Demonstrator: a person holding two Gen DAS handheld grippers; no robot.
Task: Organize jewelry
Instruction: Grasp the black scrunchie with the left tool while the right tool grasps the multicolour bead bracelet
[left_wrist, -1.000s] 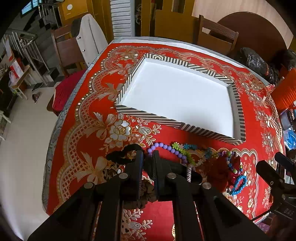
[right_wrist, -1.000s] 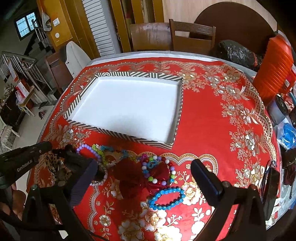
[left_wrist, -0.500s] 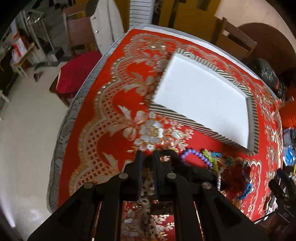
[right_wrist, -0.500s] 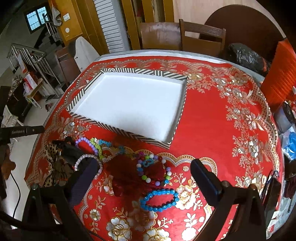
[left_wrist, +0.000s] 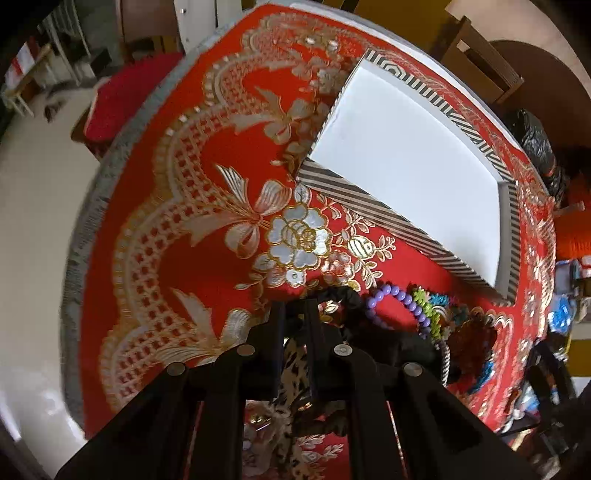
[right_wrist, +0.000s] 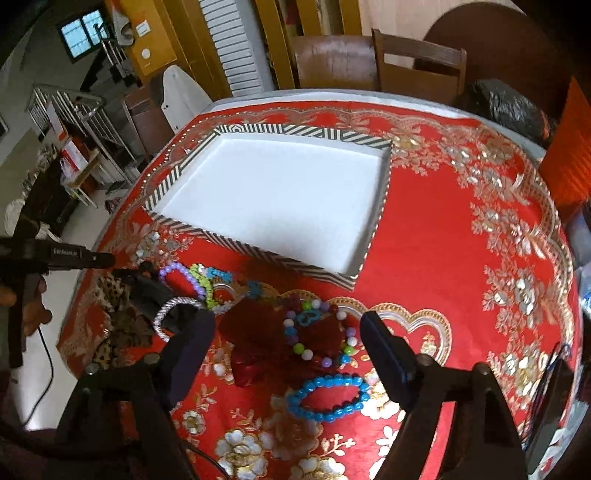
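A white tray with a striped rim (left_wrist: 384, 206) (right_wrist: 258, 254) lies empty on the red tablecloth. In front of it lies a pile of jewelry: a purple bead bracelet (left_wrist: 397, 297) (right_wrist: 181, 271), a green one (right_wrist: 207, 291), a silver bangle (right_wrist: 173, 308), a multicolour bead bracelet (right_wrist: 317, 336) on dark red scrunchies (right_wrist: 258, 332), and a blue bead bracelet (right_wrist: 328, 397). My left gripper (left_wrist: 295, 321) is shut on a leopard-print scrunchie (left_wrist: 295, 365) (right_wrist: 114, 295), beside a black scrunchie (left_wrist: 336, 295). My right gripper (right_wrist: 286, 332) is open above the pile, holding nothing.
Wooden chairs (right_wrist: 417, 66) stand behind the table. A black bag (right_wrist: 509, 107) and an orange object (right_wrist: 569, 147) sit at the far right edge. The table's left edge (left_wrist: 77, 258) drops to the floor. Bare cloth lies right of the tray (right_wrist: 443, 240).
My left gripper has closed on the leopard-print scrunchie and swung left and lower, tilting the view. My right gripper moved slightly forward over the pile, still open.
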